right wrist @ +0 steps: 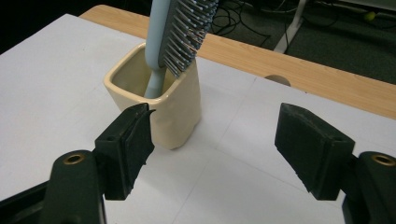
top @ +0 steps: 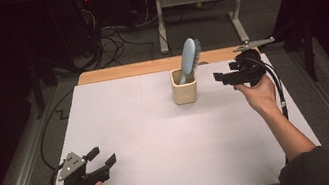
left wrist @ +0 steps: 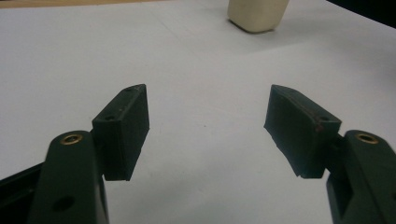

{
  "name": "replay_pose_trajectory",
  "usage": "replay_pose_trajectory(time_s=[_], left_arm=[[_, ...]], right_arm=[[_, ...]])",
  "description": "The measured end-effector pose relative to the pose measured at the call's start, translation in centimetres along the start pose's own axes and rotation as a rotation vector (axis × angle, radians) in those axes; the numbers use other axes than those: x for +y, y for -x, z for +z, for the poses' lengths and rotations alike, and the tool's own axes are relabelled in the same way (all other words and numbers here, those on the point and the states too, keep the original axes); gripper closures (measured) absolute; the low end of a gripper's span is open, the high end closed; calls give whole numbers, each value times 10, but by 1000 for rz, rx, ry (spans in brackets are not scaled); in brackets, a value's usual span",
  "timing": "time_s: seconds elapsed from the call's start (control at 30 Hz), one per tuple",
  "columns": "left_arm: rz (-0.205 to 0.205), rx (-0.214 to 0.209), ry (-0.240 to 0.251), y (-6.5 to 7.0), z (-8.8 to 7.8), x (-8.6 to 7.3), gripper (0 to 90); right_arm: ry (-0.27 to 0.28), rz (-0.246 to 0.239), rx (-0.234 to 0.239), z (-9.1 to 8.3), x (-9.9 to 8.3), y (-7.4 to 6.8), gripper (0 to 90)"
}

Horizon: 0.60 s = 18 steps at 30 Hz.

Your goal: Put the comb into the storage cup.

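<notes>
A cream square cup (top: 184,86) (right wrist: 163,100) stands on the white table sheet toward the back middle. A light blue hairbrush (top: 189,57) (right wrist: 180,32) stands in it handle down, head leaning to the right over the rim. My right gripper (top: 221,77) (right wrist: 215,140) hovers open just right of the cup, jaws pointing at it with nothing between them. Near the front left corner my left gripper (top: 102,157) (left wrist: 208,126) rests low over the sheet, open and empty. The cup's base (left wrist: 257,14) shows far off in the left gripper view.
The white sheet (top: 160,139) covers most of a wooden table whose far edge (top: 138,69) is bare. Beyond it are a desk frame (top: 198,0) and floor cables (top: 113,40). Black cables trail from both grippers.
</notes>
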<state>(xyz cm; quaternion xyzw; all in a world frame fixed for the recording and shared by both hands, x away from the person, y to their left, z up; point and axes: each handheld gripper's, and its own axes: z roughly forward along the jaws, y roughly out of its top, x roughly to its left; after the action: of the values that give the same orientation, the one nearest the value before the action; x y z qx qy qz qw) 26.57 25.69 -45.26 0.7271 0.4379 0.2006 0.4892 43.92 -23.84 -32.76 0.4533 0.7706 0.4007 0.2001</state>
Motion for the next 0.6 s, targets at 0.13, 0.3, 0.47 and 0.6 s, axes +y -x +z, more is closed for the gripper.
replay_pose_trajectory(time_s=[0.13, 0.3, 0.47, 0.6], left_arm=[[-1, 0, 0, 0, 0, 0, 316], [-2, 0, 0, 0, 0, 0, 316], [-3, 0, 0, 0, 0, 0, 316], [-2, 0, -1, 0, 0, 0, 316]], right_arm=[[1, 3, -1, -2, -2, 1, 281], [3, 1, 1, -5, -5, 3, 279], [10, 4, -1, -9, -8, 6, 278], [17, 4, -1, -12, -10, 7, 277]])
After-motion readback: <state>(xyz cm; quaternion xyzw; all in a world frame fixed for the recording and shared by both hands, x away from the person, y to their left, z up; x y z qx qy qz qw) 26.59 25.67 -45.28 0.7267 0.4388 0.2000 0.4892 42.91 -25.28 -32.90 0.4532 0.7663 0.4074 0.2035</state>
